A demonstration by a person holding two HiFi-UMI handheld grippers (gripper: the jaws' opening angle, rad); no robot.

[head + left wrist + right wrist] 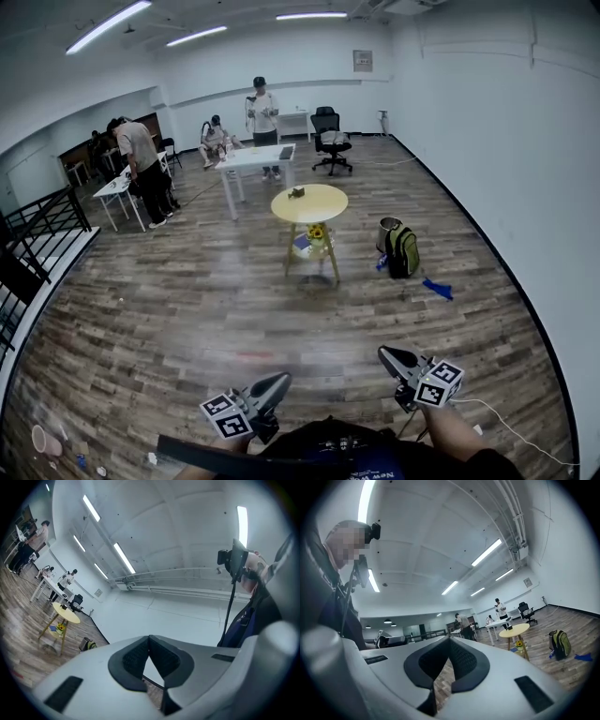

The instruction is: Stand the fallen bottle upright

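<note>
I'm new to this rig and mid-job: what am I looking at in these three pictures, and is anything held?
No robot here: a person holds a two-jaw gripper in each hand. The head view looks down from the person's head; the left gripper and right gripper show at the bottom. The other two pictures come from a camera riding on each gripper, looking along its jaws. Both pairs of jaws are shut, with nothing between them. Ahead on the floor stands a round table with one small dark thing on top, too small to name. A backpack sits right of it.
</note>
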